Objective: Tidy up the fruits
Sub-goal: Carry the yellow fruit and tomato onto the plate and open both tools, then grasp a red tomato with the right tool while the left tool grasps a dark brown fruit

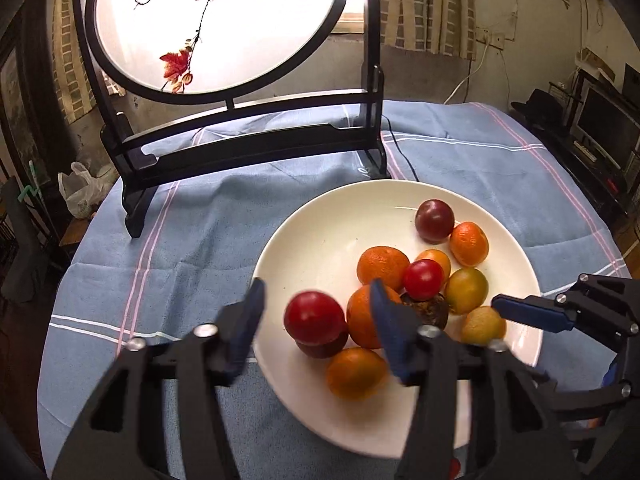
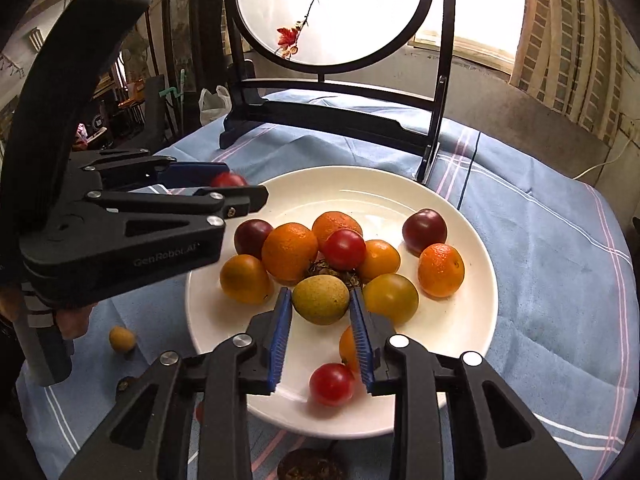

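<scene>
Right gripper (image 2: 320, 320) jaws parted, flanking a yellow-green fruit (image 2: 320, 299) on the plate (image 2: 460, 208) (not clamped), left gripper (image 1: 316, 316) wide open, red tomato (image 1: 315, 317) between its fingers above the rim.

1. Round glossy white ceramic plate (image 2: 460, 336): plain.
2. Light blue woven tablecloth (image 2: 552, 280): white and pink stripes.
3. Small round tomato (image 2: 344, 249): red.
4. Dimpled round mandarin (image 2: 441, 270): orange.
5. Ribbed gripper pads (image 2: 280, 336): blue.
</scene>
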